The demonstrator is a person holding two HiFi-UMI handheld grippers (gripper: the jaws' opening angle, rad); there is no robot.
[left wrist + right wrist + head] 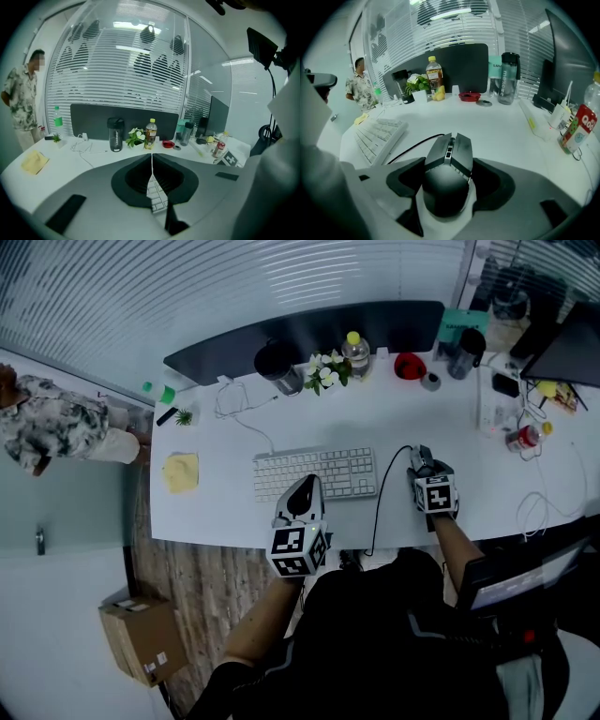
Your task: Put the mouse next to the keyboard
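Note:
The dark grey wired mouse [447,173] lies between the wide-set jaws of my right gripper [450,179], and both jaws lie against its sides. In the head view this right gripper [422,468] sits just right of the white keyboard [314,472], with the mouse [418,461] low over the desk. Its black cable [379,504] runs back toward the desk's front edge. My left gripper [302,495] hovers over the keyboard's front edge. Seen from its own camera, the left gripper [152,180] is shut, with only a thin seam between the jaws and keyboard keys [157,200] showing below.
Along the back of the white desk [441,418] stand a dark shaker bottle [277,367], flowers [324,371], a drink bottle [356,352] and a red bowl [408,365]. A yellow cloth [181,472] lies left, a power strip [489,405] and a can [525,437] right. A person [47,423] stands far left.

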